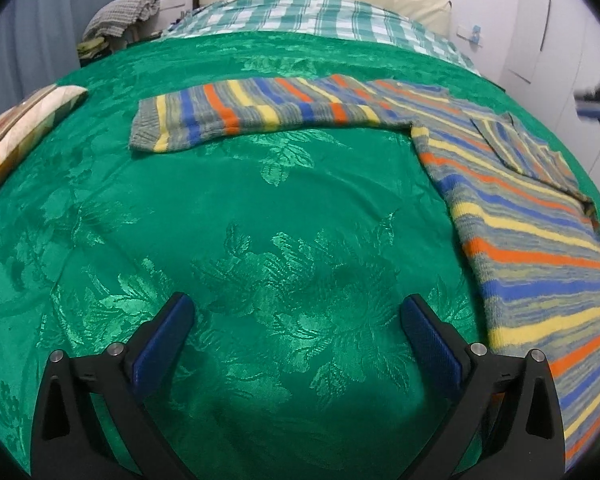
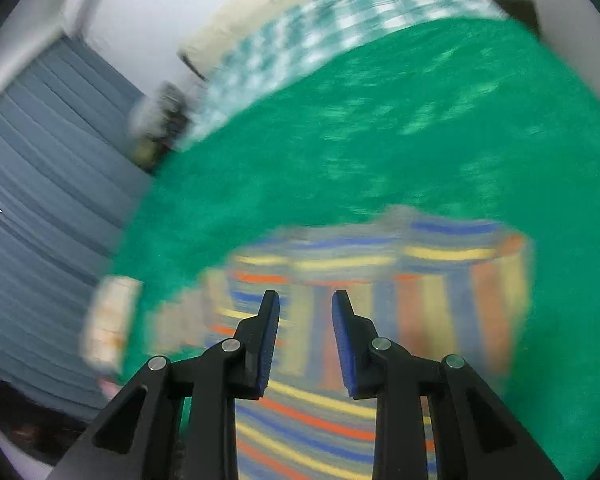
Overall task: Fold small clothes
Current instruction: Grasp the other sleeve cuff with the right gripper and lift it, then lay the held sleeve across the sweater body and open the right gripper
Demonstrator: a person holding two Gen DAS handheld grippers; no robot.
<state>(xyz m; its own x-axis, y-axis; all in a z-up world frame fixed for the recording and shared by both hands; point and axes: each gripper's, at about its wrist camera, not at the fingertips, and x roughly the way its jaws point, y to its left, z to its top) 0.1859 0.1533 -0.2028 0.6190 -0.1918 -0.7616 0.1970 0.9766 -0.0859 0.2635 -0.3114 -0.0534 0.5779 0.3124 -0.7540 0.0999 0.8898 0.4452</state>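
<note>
Even indoor light; right wrist view motion-blurred, fisheye edges bent

No legible text or labels anywhere

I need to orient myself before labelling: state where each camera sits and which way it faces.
Left wrist: on the left gripper, angled down over the green bedspread at the striped sweater; its own open fingers show.
Right wrist: on the right gripper, blurred, tilted down over the sweater; fingers apart, nothing between.
Shared: sweater, bedspread, checked sheet.
</note>
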